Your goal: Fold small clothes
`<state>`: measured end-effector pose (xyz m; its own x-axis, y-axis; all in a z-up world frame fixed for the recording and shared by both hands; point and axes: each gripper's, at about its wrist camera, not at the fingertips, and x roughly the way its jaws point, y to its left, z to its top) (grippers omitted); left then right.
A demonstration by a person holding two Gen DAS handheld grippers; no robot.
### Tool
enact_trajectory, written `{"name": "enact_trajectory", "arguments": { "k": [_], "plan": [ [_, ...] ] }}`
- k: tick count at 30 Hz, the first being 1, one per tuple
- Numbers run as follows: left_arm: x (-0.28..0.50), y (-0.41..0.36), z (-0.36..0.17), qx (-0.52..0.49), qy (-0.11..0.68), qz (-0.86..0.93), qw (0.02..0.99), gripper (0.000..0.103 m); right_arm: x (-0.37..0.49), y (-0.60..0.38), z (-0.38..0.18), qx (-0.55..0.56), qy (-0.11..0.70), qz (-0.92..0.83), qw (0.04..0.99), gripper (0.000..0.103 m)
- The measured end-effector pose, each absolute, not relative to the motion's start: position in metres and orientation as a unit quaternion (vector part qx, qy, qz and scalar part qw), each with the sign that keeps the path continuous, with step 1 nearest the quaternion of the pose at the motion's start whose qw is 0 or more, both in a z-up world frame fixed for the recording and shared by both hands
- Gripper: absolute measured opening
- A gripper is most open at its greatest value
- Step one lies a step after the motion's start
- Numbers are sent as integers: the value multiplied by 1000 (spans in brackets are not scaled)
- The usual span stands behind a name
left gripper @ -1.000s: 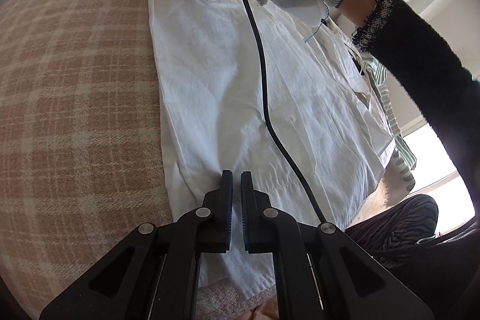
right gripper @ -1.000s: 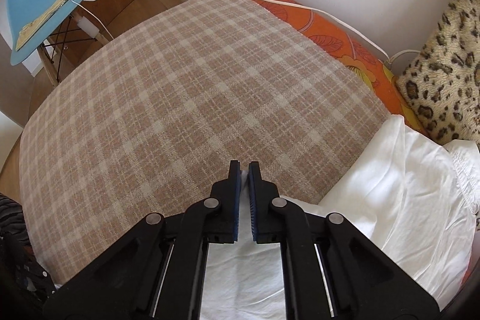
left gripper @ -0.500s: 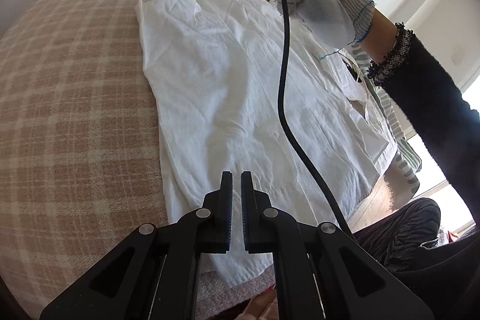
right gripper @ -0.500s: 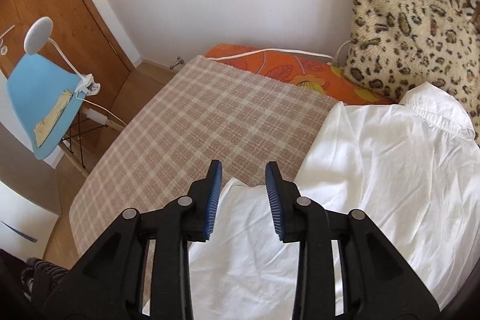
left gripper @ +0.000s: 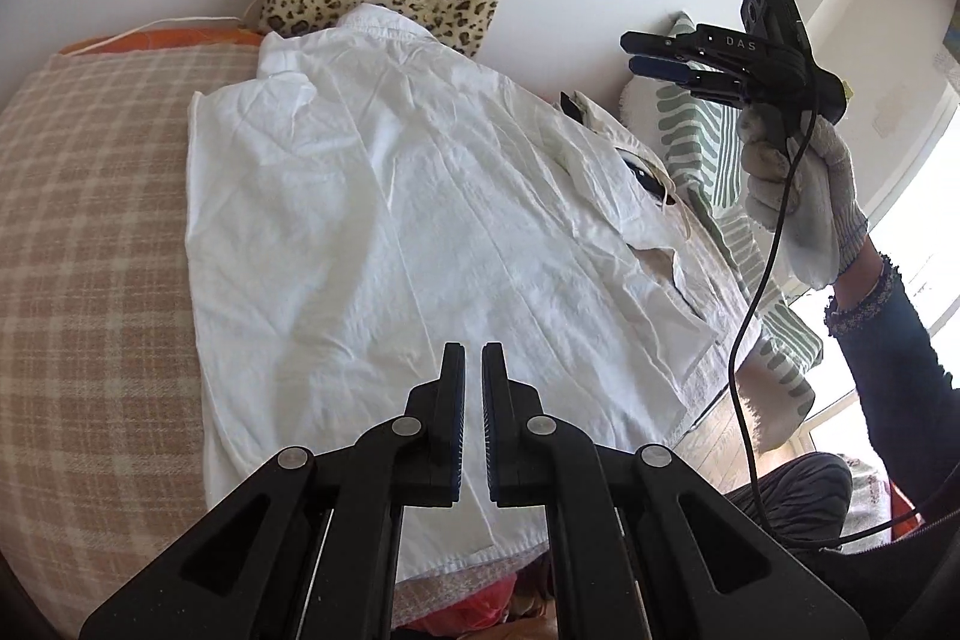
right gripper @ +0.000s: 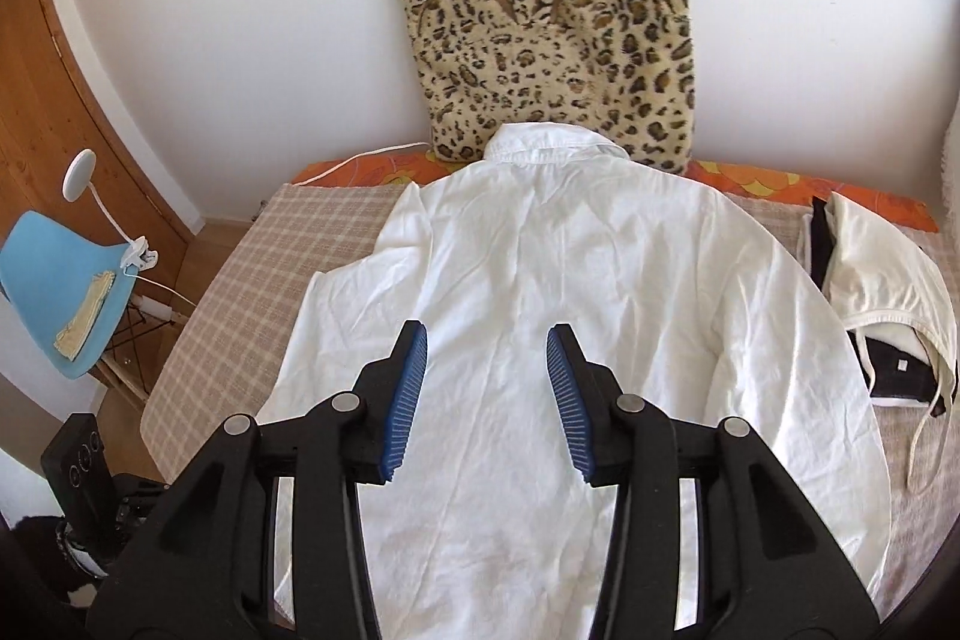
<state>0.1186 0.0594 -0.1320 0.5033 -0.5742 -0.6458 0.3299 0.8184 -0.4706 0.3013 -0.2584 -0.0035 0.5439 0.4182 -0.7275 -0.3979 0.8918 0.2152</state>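
A white shirt (right gripper: 540,316) lies flat, back up, on the checked bedspread (right gripper: 240,304), its collar (right gripper: 552,148) against the wall side and its left part folded in over the back. The shirt (left gripper: 384,232) fills the middle of the left wrist view. My left gripper (left gripper: 473,358) hovers over the shirt's hem, shut with nothing between its pads. My right gripper (right gripper: 487,340) is high above the shirt's back, jaws opening and empty. In the left wrist view the right gripper (left gripper: 645,53) is held up in the air at the right by a gloved hand (left gripper: 798,196).
A leopard-print cushion (right gripper: 558,16) leans on the wall behind the collar. A cream and black garment (right gripper: 882,292) lies right of the shirt. A striped cloth (left gripper: 720,160) sits beyond it. A blue chair (right gripper: 66,292) with a clip lamp stands left of the bed, by a wooden door.
The right gripper let go of the shirt's folded left edge, opened, and swung up and to the right. The left gripper rose a little above the hem and stayed shut.
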Motion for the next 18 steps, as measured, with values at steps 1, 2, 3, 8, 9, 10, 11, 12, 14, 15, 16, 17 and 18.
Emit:
{"name": "enact_trajectory", "arguments": {
  "k": [1, 2, 3, 8, 9, 10, 11, 12, 14, 15, 16, 17, 18],
  "plan": [
    [119, 51, -132, -141, 424, -270, 853, 4, 295, -276, -2, 18, 418, 221, 881, 44],
    [119, 42, -131, -137, 425, -275, 851, 4, 290, -296, -2, 25, 420, 210, 882, 44],
    [119, 33, -131, -134, 426, -282, 849, 4, 284, -314, -2, 30, 422, 199, 884, 44],
    [124, -12, -127, -112, 427, -314, 841, 4, 259, -393, -4, 56, 434, 140, 888, 44],
    [125, -21, -125, -107, 427, -321, 839, 6, 253, -407, -5, 60, 434, 130, 890, 44],
    [125, -30, -122, -102, 427, -327, 837, 7, 246, -421, -7, 62, 433, 121, 891, 44],
    [126, -39, -120, -97, 428, -333, 835, 7, 240, -434, -9, 67, 433, 112, 892, 44],
    [129, -47, -117, -92, 429, -338, 833, 7, 233, -448, -13, 73, 434, 101, 892, 44],
    [136, -62, -112, -82, 429, -347, 830, 7, 218, -476, -22, 85, 439, 79, 891, 44],
    [140, -68, -109, -79, 430, -351, 828, 7, 213, -489, -28, 87, 444, 65, 890, 44],
    [145, -74, -106, -77, 430, -354, 827, 7, 207, -501, -35, 86, 447, 50, 889, 44],
    [150, -80, -103, -76, 430, -357, 826, 7, 202, -514, -43, 89, 452, 35, 887, 44],
    [156, -86, -100, -75, 430, -361, 824, 7, 198, -528, -52, 96, 460, 21, 883, 44]
  ]
}}
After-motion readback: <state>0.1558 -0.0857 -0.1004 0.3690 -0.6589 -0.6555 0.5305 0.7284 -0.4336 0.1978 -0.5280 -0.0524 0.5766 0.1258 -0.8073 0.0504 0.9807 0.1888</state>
